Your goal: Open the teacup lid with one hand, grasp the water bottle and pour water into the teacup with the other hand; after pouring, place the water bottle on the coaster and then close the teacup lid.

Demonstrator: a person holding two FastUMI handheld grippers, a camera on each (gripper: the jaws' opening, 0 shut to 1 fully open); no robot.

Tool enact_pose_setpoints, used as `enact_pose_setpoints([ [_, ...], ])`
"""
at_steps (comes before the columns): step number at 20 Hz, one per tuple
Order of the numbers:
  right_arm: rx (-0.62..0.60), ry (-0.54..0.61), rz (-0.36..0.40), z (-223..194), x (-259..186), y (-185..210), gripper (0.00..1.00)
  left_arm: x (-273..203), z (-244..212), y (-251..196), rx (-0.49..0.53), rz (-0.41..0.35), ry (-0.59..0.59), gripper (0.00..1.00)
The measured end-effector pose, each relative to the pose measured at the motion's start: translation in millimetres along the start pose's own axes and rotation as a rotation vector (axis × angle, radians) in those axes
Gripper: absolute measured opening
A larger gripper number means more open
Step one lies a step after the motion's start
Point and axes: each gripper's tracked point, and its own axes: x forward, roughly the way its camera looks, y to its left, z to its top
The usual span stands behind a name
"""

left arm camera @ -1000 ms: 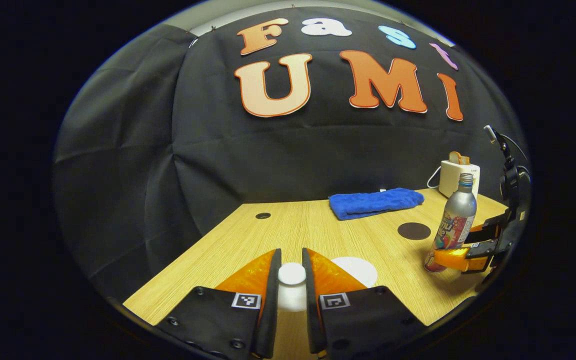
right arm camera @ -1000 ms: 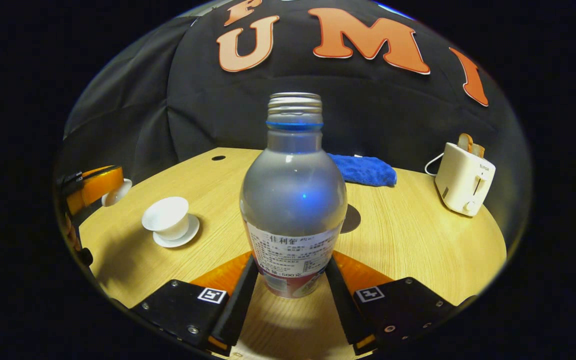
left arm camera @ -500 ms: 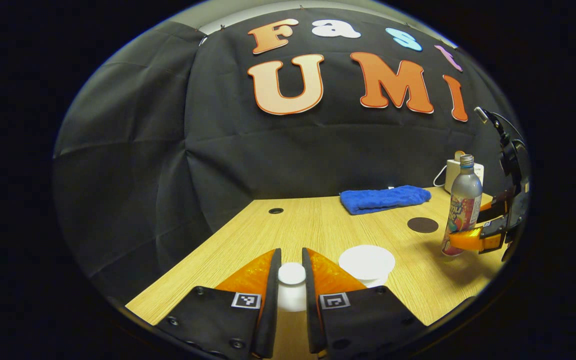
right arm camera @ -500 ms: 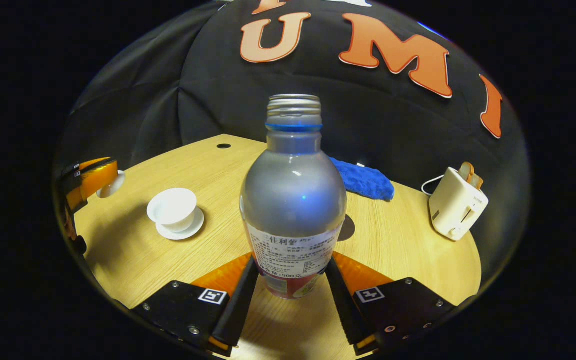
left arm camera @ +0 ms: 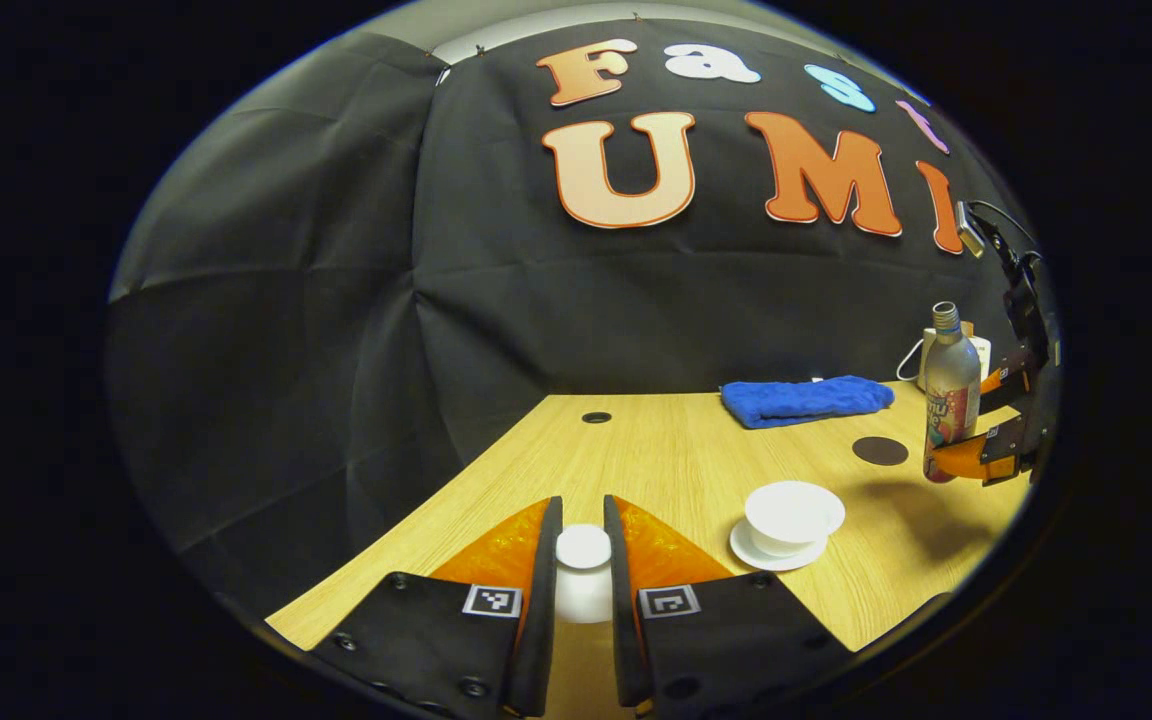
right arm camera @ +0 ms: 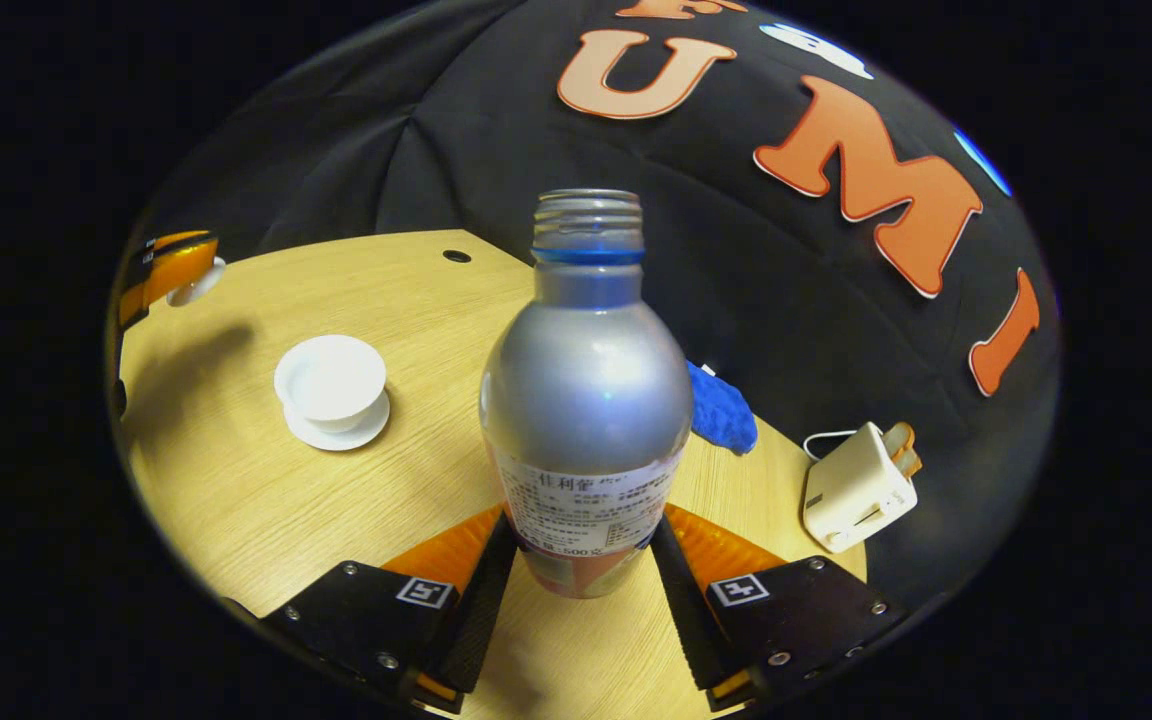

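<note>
My left gripper (left arm camera: 583, 560) is shut on the knob of the white teacup lid (left arm camera: 583, 548), held above the table's near left part. The open white teacup (left arm camera: 794, 515) stands on its saucer (left arm camera: 771, 555) to the right of it, and shows again as the teacup (right arm camera: 330, 380) in the right gripper view. My right gripper (right arm camera: 584, 560) is shut on the lower body of the uncapped silver water bottle (right arm camera: 586, 400), lifted off the table and tilted. That bottle (left arm camera: 949, 390) hangs at the far right in the left gripper view. The dark round coaster (left arm camera: 880, 451) lies beside it.
A blue cloth (left arm camera: 804, 400) lies at the table's back. A white toaster (right arm camera: 858, 485) with bread stands at the back right. A small round hole (left arm camera: 596, 417) marks the wooden table (left arm camera: 676, 460) near its far edge. The black booth wall closes the back and left.
The left gripper has drawn back and left with the lid, so the cup now stands in full sight. The right gripper has raised and tilted the bottle.
</note>
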Motion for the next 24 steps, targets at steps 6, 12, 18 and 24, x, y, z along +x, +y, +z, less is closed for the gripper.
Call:
enact_pose_setpoints([
  [6, -0.162, -0.002, -0.089, 17, 4, -5, 0.78, 0, -7, 26, -0.006, 0.027, 0.008, 0.26],
  [12, -0.376, -0.002, -0.151, 21, 13, 0, 0.78, -3, -12, 36, -0.01, 0.035, 0.014, 0.29],
  [18, -0.509, -0.032, -0.185, 36, 10, 12, 0.78, -6, -19, 49, -0.01, 0.042, 0.024, 0.29],
  [24, -0.665, -0.032, -0.252, 44, 15, 11, 0.78, -10, -20, 55, -0.019, 0.044, 0.025, 0.29],
])
